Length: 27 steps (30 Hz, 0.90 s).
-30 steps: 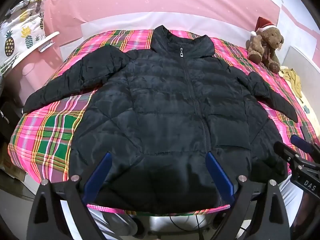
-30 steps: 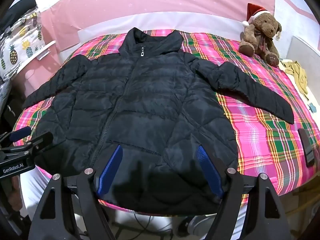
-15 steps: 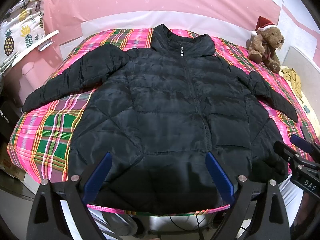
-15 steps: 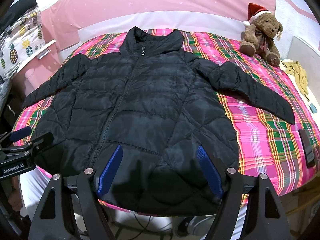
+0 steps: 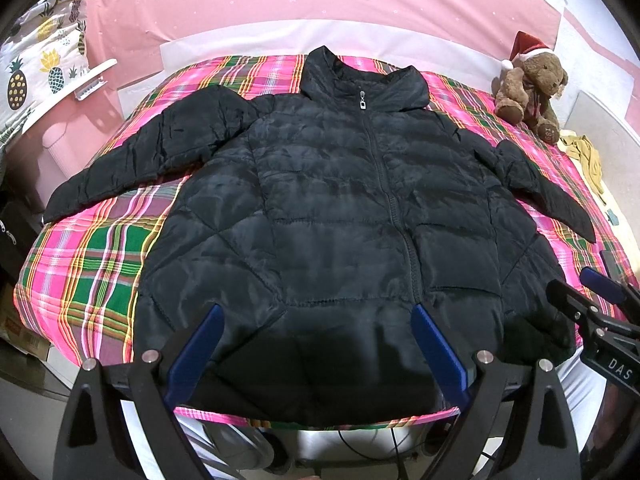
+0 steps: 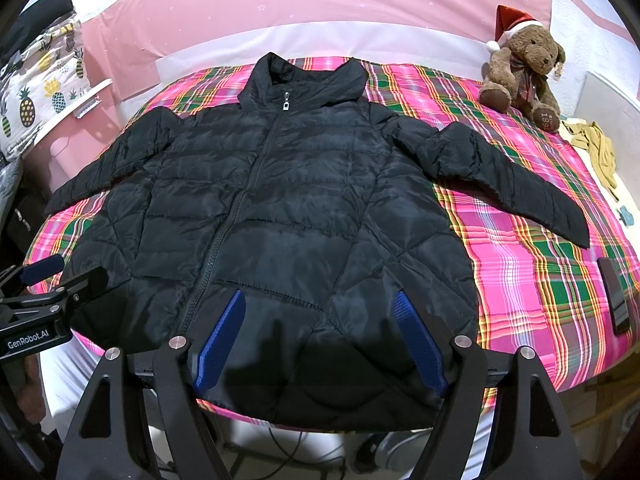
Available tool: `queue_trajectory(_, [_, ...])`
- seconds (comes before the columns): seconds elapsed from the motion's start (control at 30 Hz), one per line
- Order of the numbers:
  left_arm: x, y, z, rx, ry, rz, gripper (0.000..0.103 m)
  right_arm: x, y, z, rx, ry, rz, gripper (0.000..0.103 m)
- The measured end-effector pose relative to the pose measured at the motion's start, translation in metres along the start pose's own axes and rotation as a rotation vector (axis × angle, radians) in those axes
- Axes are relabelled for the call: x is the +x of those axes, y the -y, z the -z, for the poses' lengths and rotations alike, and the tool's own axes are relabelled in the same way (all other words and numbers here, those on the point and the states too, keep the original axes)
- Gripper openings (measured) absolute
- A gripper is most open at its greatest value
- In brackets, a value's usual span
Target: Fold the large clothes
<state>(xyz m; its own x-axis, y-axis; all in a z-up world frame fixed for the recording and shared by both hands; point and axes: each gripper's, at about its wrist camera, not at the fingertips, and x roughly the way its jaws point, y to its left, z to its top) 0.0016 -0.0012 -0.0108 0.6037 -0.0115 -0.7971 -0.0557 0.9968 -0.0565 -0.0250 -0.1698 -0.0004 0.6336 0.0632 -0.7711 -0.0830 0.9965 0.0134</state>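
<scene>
Black quilted puffer jacket [image 5: 340, 220] spread flat, zipped, on pink plaid bed [image 5: 92, 256], left gripper [image 5: 316, 328] and right gripper [image 6: 320, 316] at 6 o'clock, jaws apart, empty

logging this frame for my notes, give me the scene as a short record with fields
garment: black puffer jacket, laid flat, front up, zipped, sleeves spread
surface: pink and green plaid table cover
left gripper: open, above the hem, holding nothing
right gripper: open, above the hem, holding nothing
folding: not started
other items: teddy bear in Santa hat at far right; dark phone at right edge
</scene>
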Motion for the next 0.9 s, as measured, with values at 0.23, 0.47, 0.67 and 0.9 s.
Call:
queue_trajectory(0.23, [0.0001, 0.0001, 0.0001, 0.0, -0.001, 0.0, 0.096, 0.0007, -0.0004, 0.0002, 0.0, -0.001, 0.0, 0.077])
queue_trajectory(0.47, [-0.0001, 0.0, 0.0022, 0.0, -0.001, 0.001, 0.096, 0.0019, -0.0007, 0.0003, 0.0, -0.002, 0.0, 0.077])
queue_trajectory(0.67, [0.0, -0.0001, 0.002, -0.001, -0.002, 0.001, 0.096, 0.0021, -0.001, 0.0, 0.0, -0.003, 0.0, 0.077])
queue_trajectory(0.9, [0.0002, -0.0002, 0.0019, -0.001, -0.003, 0.001, 0.096, 0.0031, -0.0018, -0.0031, 0.0, -0.005, 0.0, 0.077])
